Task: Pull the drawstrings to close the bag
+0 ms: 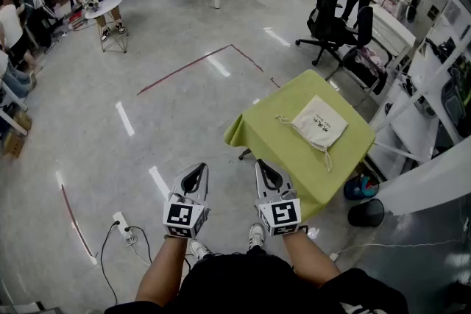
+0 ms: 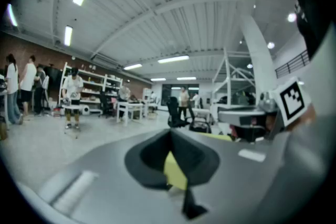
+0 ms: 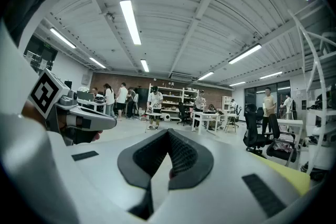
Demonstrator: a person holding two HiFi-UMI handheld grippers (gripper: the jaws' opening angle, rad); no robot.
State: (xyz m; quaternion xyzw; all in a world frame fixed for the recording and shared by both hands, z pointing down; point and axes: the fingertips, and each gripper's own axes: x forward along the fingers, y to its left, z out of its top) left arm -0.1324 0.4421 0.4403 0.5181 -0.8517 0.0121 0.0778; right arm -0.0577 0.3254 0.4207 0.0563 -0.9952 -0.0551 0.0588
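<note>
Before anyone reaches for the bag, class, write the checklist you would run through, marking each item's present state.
1. Drawstring bag lies flat on the green tablecloth: ok.
2. Drawstrings lie free on the cloth, one at each end of the bag, nothing on top of them: ok.
3. Left gripper open to take a string: not ok, its jaws are shut with nothing between them.
4. Right gripper open to take a string: not ok, shut and empty too.
5. Grippers at the strings: not ok, both are held apart from the bag.
6. Bag mouth not yet drawn closed: cannot tell from here.
</note>
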